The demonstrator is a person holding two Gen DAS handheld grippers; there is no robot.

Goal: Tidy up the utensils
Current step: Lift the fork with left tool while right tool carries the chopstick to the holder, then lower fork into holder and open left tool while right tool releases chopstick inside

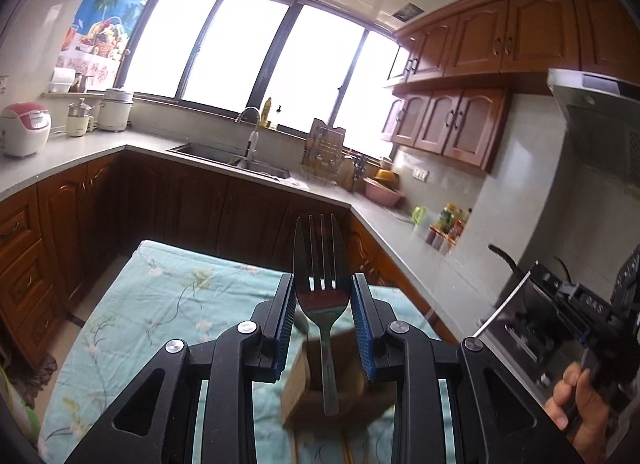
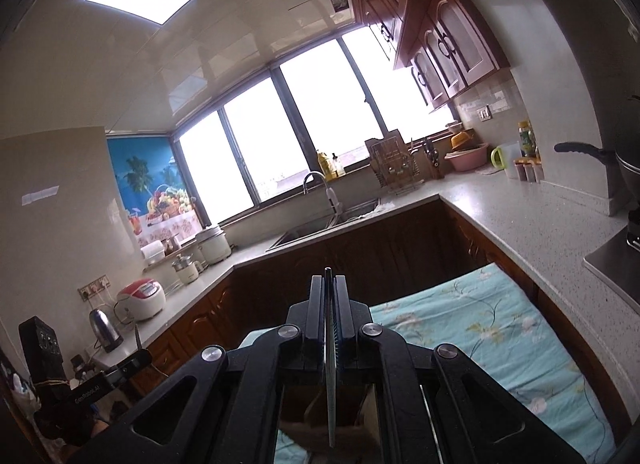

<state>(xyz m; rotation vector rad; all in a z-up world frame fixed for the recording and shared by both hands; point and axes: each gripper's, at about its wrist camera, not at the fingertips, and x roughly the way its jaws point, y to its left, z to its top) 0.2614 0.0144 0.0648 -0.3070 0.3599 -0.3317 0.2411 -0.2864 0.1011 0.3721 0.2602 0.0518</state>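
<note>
A fork [image 1: 322,296] is clamped, tines forward, in the left hand-held gripper [image 1: 323,284]; a thin utensil [image 2: 330,376] is pinched edge-on in the fully narrowed right hand-held gripper [image 2: 329,288]; either could be twisted loose if swung.

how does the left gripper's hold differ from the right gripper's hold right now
The left gripper has its jaws part open around a fork, seen flat-on with tines forward. The right gripper is clamped fully shut on a thin flat utensil seen edge-on; its kind is unclear. Both are above the floral cloth.

Glossy metal fork [image 1: 321,284] — matt floral cloth [image 1: 168,296]
</note>
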